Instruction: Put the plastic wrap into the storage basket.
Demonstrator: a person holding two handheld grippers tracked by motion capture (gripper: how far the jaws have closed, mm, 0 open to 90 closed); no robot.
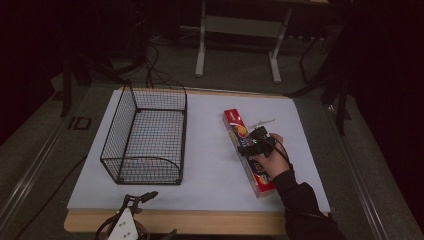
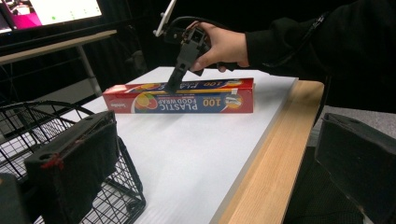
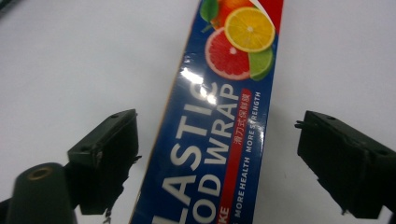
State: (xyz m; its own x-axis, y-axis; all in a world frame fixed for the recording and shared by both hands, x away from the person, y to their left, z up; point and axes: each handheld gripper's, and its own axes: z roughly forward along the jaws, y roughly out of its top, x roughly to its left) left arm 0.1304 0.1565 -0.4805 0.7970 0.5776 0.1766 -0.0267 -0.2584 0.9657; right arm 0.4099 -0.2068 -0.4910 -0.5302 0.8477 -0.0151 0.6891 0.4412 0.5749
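We see the box of plastic food wrap lying flat on the white sheet, right of the wire basket and well apart from it. The right gripper is above the middle of the box, pointing down. Its jaws are spread, one on each side of the box, and they do not touch it. The left gripper waits at the near table edge with its jaws released, holding nothing.
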